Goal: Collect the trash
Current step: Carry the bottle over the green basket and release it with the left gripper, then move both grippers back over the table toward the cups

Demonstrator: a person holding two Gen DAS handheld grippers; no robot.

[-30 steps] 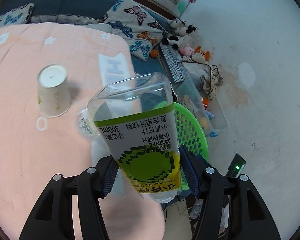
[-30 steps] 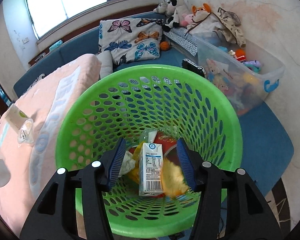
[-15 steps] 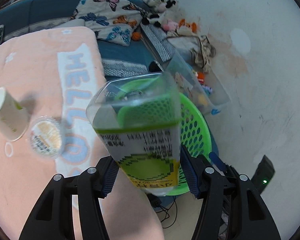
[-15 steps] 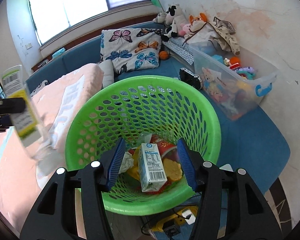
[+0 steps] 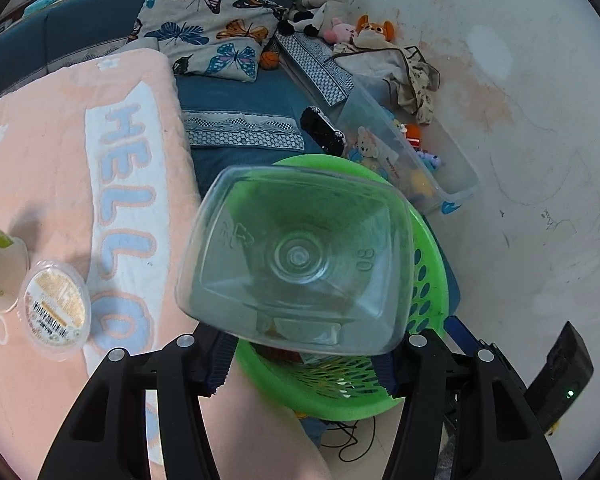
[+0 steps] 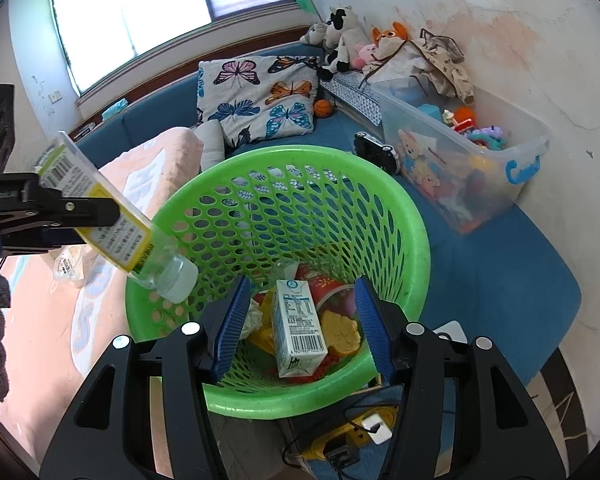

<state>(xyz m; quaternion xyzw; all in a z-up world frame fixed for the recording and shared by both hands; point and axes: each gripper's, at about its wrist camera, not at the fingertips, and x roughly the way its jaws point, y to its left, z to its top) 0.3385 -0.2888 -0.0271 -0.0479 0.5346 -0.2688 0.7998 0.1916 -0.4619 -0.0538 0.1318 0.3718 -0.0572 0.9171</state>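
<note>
Since a second earlier, your left tool [image 6: 112, 216] had swung its clamped clear square plastic bottle [image 6: 112, 220] cap-down over the green mesh basket's [image 6: 404, 216] near-left rim; your right tool [image 6: 300, 324] hung open, empty.

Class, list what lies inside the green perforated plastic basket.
Inside the green perforated plastic basket: a white milk carton, a red printed wrapper, yellow scraps and crumpled white paper. Anything beneath them is covered.

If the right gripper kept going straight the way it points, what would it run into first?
Most likely the milk carton, standing in the green basket directly between the open right gripper fingers. Depth is unclear in the fisheye view, so the basket's near rim could catch the fingers first.
</note>
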